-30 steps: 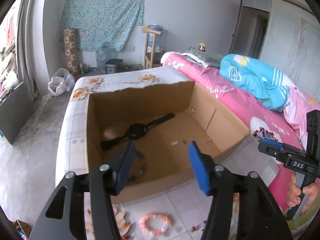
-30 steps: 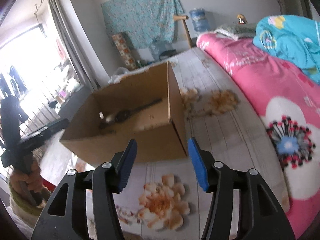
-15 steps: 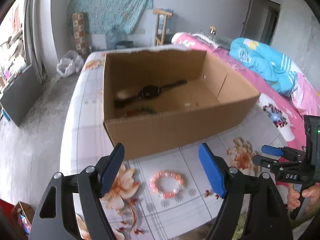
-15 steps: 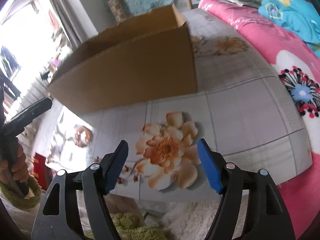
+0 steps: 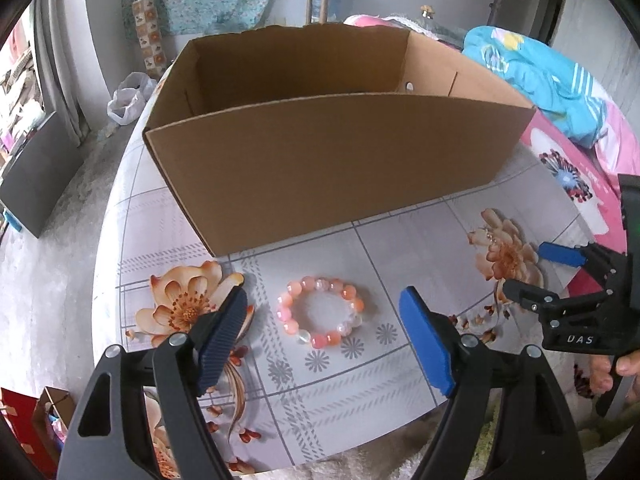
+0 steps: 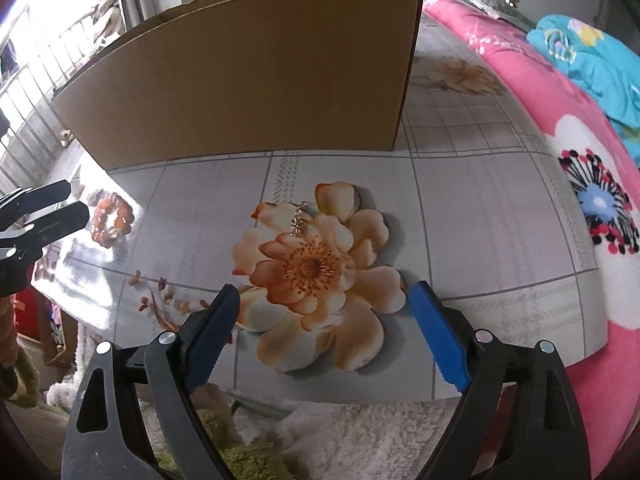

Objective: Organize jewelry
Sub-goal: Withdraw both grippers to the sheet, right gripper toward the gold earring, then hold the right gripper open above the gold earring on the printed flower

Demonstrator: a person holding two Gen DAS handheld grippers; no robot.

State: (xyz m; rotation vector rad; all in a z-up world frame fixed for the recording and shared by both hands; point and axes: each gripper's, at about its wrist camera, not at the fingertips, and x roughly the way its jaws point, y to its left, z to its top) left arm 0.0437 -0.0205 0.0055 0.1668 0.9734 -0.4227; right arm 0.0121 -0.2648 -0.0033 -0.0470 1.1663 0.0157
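A pink and orange bead bracelet (image 5: 320, 312) lies on the floral tablecloth (image 5: 160, 216) in front of a brown cardboard box (image 5: 320, 160). My left gripper (image 5: 322, 298) hangs open just above it, one blue pad to each side, not touching. In the right wrist view the bracelet (image 6: 111, 220) sits far left beside the left gripper (image 6: 76, 200). A small silver chain piece (image 6: 299, 220) rests on a printed orange flower. My right gripper (image 6: 324, 290) is above the flower, near side of the chain, jaws opening, nothing between them. The box's inside is hidden.
The box (image 6: 240, 80) stands along the far side of the table. A bed with a pink sheet (image 6: 540, 100) and a blue blanket (image 5: 540, 68) runs along the right. The table's near edge (image 6: 320, 396) drops to a fluffy rug. A hand (image 5: 624, 368) holds the right gripper (image 5: 524, 268).
Both grippers have sunk from over the box to just above the tabletop in front of it and tilted further down. Both sets of jaws have spread wider. The box's contents have dropped out of sight.
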